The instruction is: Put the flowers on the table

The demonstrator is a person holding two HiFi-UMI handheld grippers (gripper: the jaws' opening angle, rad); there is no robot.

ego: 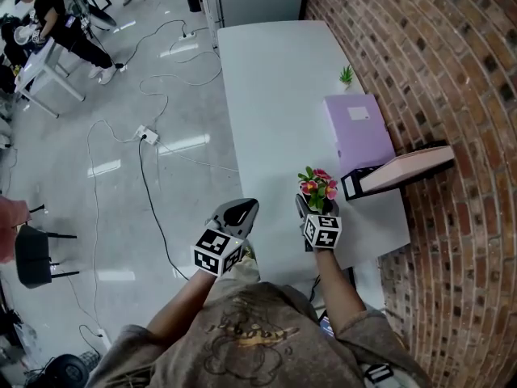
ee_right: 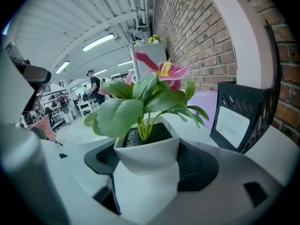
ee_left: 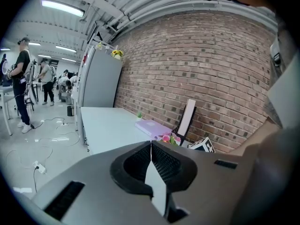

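at the table (ego: 266,87), right gripper (ee_right: 147,165) clamping potted flowers (ee_right: 149,108), left gripper (ee_left: 151,149) closed

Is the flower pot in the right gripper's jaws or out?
In: the flower pot sits gripped between both jaws of the right gripper.

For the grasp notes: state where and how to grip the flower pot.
Take the white pot by its side walls below the rim, coming level from the near edge of the table: the leaves spread over its top, and the black holder crowds its right.

rough brick wall (ego: 452,55), glossy floor (ego: 97,136), matt pot (ee_right: 147,156)
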